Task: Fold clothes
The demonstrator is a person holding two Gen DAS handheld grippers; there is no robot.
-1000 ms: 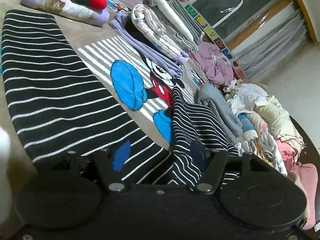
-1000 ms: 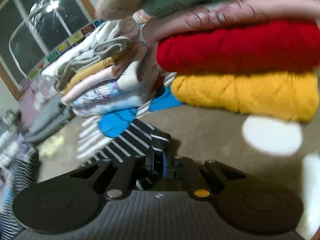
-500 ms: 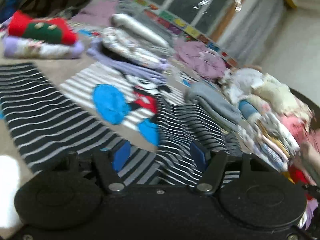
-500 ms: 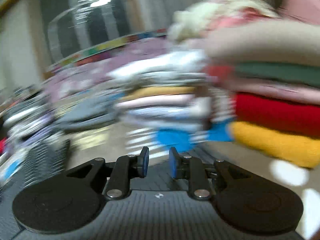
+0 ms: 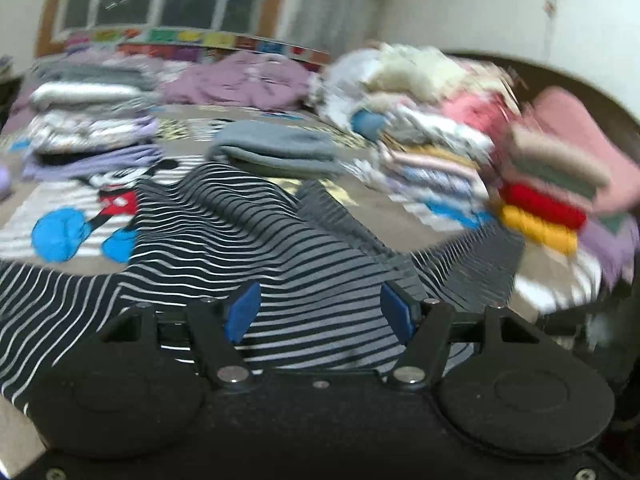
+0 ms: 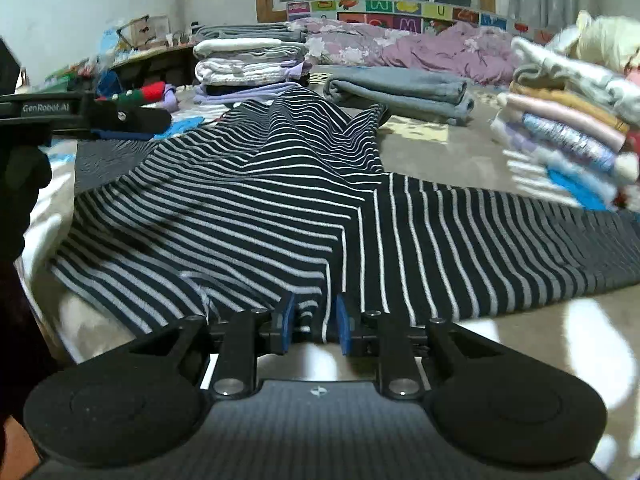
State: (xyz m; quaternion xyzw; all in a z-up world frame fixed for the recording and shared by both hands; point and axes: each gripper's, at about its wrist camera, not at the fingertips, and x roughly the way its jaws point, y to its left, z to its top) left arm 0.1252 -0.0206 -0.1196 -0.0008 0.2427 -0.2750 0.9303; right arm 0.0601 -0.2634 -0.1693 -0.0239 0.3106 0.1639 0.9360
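A black top with thin white stripes point(image 6: 260, 184) lies spread and rumpled on the bed, one sleeve running off to the right. My right gripper point(image 6: 315, 316) hovers at its near edge, jaws a little apart, striped cloth showing in the gap with no pad pressing on it. In the left wrist view the same top point(image 5: 248, 240) fills the foreground. My left gripper point(image 5: 320, 292) stands wide open just above it, holding nothing. The left gripper point(image 6: 152, 124) also shows side-on at the left of the right wrist view, over the top's left part.
A folded grey garment point(image 6: 400, 88) lies just beyond the top. Stacks of folded clothes stand at the right point(image 6: 560, 128) and back left point(image 6: 248, 60), with red and yellow knits point(image 5: 540, 208). A purple heap point(image 6: 440, 48) lies by the window. A cartoon-mouse sheet point(image 5: 112, 200) covers the bed.
My right gripper let go of the striped sleeve end, its jaws parted, and it swung round to face the top. My left gripper rolled level and shifted along the top, staying open.
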